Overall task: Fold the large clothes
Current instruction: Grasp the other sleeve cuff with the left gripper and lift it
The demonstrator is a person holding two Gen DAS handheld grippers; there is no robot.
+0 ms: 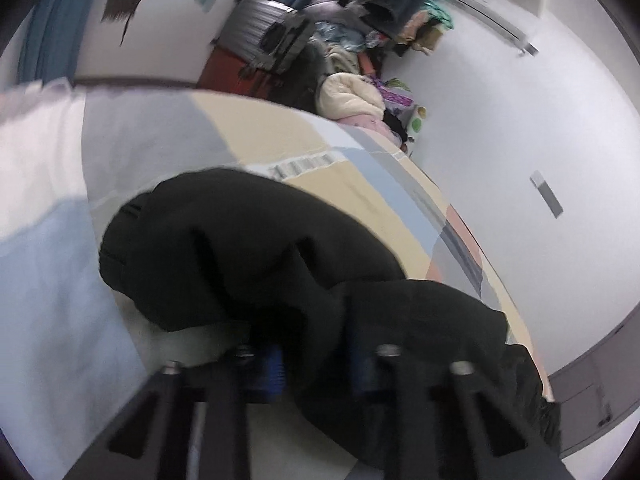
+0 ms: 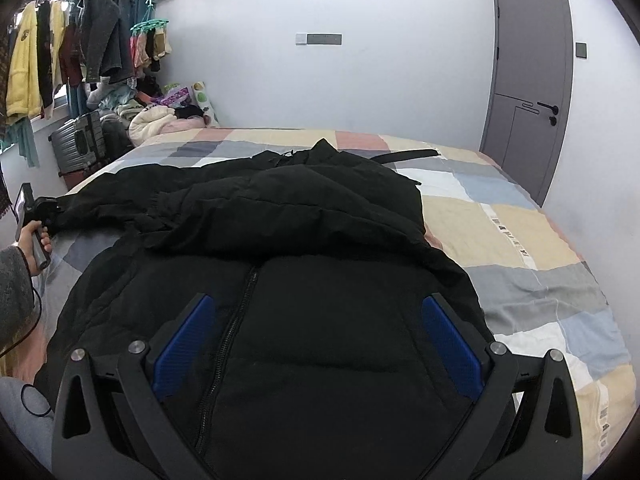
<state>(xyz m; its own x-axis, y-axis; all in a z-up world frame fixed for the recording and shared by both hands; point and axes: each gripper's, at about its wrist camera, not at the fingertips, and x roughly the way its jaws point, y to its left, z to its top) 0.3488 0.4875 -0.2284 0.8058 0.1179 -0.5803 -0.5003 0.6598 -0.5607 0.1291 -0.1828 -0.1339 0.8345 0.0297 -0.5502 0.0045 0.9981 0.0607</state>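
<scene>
A large black padded jacket lies spread on a bed with a patchwork cover, zip side up. My right gripper is open, its blue pads wide apart above the jacket's near hem, holding nothing. In the right wrist view my left gripper is at the jacket's far left, at a sleeve end. In the left wrist view my left gripper is shut on black jacket fabric, which bunches between the blue pads and drapes over the right finger.
A grey door stands at the right of the bed. A clothes rack with hanging garments, a grey suitcase and a pile of clothes and pillows stand at the far left corner.
</scene>
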